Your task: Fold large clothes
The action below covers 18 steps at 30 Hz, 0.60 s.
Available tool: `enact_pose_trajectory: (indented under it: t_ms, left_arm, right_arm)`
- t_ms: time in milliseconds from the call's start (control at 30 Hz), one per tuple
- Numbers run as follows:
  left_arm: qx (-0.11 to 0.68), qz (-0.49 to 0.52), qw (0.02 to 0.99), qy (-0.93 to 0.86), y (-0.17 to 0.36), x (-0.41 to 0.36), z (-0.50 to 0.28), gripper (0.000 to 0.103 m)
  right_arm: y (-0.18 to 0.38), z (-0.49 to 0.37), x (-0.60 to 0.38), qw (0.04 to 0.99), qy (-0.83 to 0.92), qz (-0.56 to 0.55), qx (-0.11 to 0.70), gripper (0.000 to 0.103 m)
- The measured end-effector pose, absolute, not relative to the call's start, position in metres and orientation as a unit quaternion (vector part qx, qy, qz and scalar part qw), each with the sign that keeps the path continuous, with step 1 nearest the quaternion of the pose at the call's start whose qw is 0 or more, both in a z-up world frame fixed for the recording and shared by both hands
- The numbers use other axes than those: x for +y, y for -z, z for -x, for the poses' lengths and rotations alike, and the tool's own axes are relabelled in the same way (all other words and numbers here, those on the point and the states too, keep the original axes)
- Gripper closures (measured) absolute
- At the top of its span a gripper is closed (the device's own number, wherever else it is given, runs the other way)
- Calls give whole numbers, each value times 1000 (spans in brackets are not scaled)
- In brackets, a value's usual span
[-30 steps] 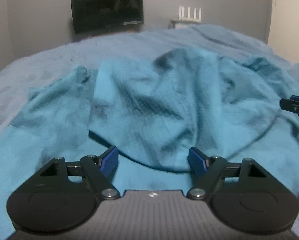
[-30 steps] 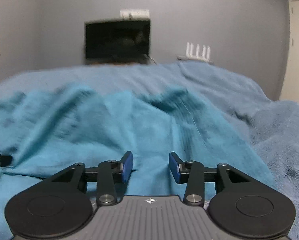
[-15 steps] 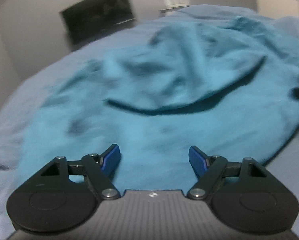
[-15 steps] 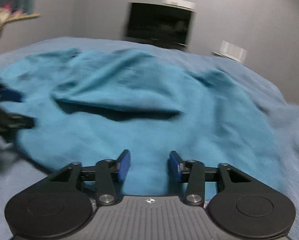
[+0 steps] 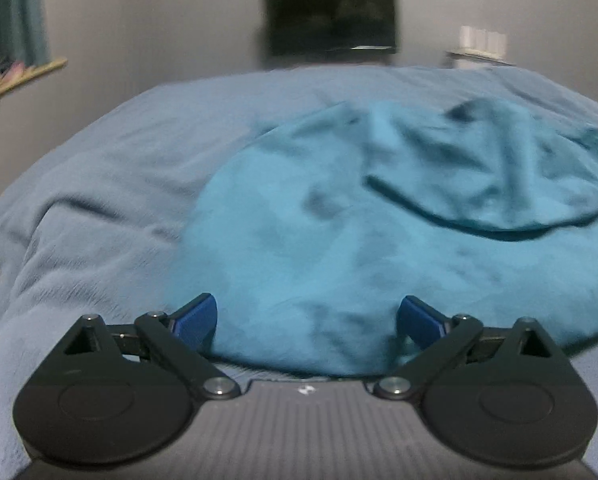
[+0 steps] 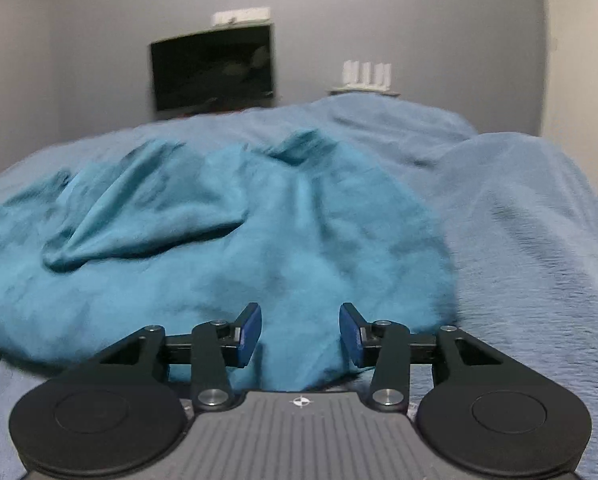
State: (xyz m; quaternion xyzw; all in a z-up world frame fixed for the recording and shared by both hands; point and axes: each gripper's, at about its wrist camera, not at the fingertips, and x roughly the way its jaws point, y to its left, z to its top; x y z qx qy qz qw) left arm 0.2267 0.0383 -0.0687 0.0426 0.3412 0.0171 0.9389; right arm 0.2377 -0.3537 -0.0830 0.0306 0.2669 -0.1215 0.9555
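A large teal garment lies crumpled on the bed, with one flap folded over its upper part. It also shows in the right wrist view. My left gripper is open and empty, its blue fingertips at the garment's near left edge. My right gripper is open and empty, with the garment's near right edge between its blue fingertips.
A grey-blue blanket covers the bed and bunches up on the right. A dark TV hangs on the far wall beside a white router. A curtain hangs at far left.
Both grippers pulled back toward the garment's near edge and apart, the left toward the left corner, the right toward the right corner. Neither gripper shows in the other's view now. Both stayed open.
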Motion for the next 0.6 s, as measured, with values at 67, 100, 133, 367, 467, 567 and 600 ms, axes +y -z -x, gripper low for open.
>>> enact_pose_trajectory:
  t_ms: [67,100,133,367,467,567,600]
  left_arm:
    - [364,-28,930,-43,74,49,-233,4]
    - [371,-19,927,-54,76,53,-235,4]
    - [373,-10,926,-58,76,56,-236,3]
    - [326,7,945,-34,62,55,-221,3]
    - [300,-8,954,2,56,42,-215,3]
    - [303,-44,951,34,60,25,-214,3]
    - [305,-53,950,40,62,20,-215,3]
  right_arm:
    - [79,-235,-368,952,154,-51,260,59]
    - [81,-238,-382,945,182,-66,263,66]
    - [83,-237,-396,938,200,-101,265,71]
    - [73,-213,-411,935,151,-210,242,50]
    - [71,-200,-404,927,97,-250,262,46]
    - [78,-200,-395,910,71,-278,297,43]
    - [84,-203,-394,903,70,-288,310,43]
